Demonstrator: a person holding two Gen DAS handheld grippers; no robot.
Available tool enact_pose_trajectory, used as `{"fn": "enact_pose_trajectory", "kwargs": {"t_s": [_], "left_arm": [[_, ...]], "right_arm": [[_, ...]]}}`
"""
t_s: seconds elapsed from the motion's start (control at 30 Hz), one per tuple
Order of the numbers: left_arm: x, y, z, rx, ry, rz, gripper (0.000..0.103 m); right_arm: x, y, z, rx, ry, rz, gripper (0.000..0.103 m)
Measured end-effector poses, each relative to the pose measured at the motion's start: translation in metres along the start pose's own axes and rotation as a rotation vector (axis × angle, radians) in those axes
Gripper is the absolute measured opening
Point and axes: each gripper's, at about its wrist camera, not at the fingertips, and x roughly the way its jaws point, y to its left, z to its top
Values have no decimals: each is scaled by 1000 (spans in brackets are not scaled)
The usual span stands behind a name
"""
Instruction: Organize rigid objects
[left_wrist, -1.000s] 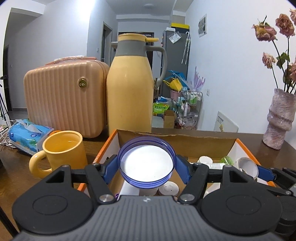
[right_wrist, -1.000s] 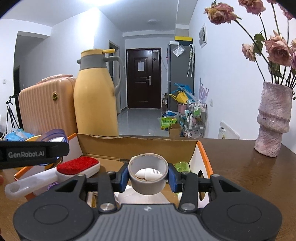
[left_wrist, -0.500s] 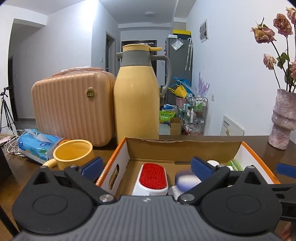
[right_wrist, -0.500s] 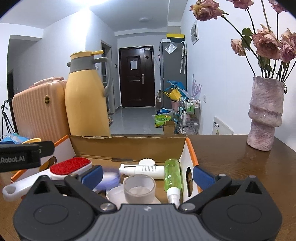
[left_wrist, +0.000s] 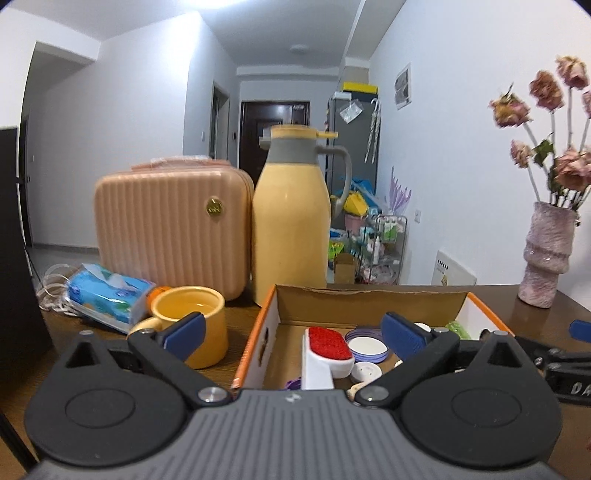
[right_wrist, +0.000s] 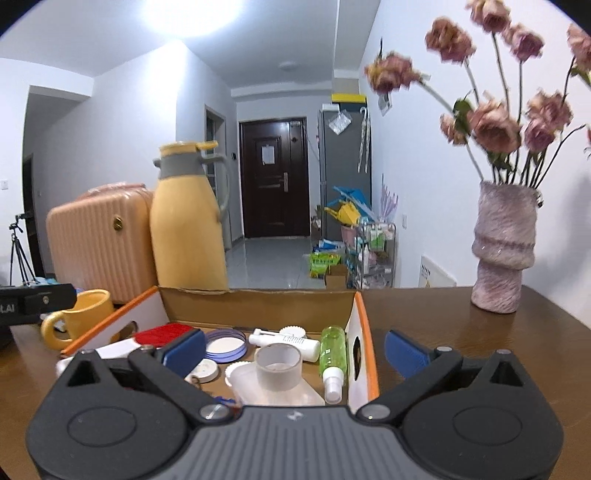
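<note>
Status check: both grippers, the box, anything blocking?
Left gripper open, holding nothing. Right gripper open, holding nothing. Purple lid and tape roll lie in the cardboard box. Nothing between either set of jaws and the box.

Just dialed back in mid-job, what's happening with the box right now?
Nobody is holding anything at this moment. The left tool and the right tool are both open and empty, hovering at the near side of the orange-edged cardboard box. Inside it lie the purple-rimmed round lid, the grey tape roll, a red-padded white brush, a green spray bottle and a white tube. The yellow mug stands outside the box, to its left.
</note>
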Motion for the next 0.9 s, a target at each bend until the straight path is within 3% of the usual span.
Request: {"fn": "enact_pose_trajectory", "kwargs": {"t_s": [0.27, 0.53, 0.9], "left_arm": [[-82, 26, -12, 16, -44, -23, 103], [-165, 52, -45, 12, -76, -31, 103], [-237, 72, -83, -17, -76, 4, 103]], "right_arm": [[-95, 3, -9, -24, -83, 20, 103], [-188, 6, -41, -56, -105, 36, 103], [-260, 6, -82, -15, -93, 8, 103]]}}
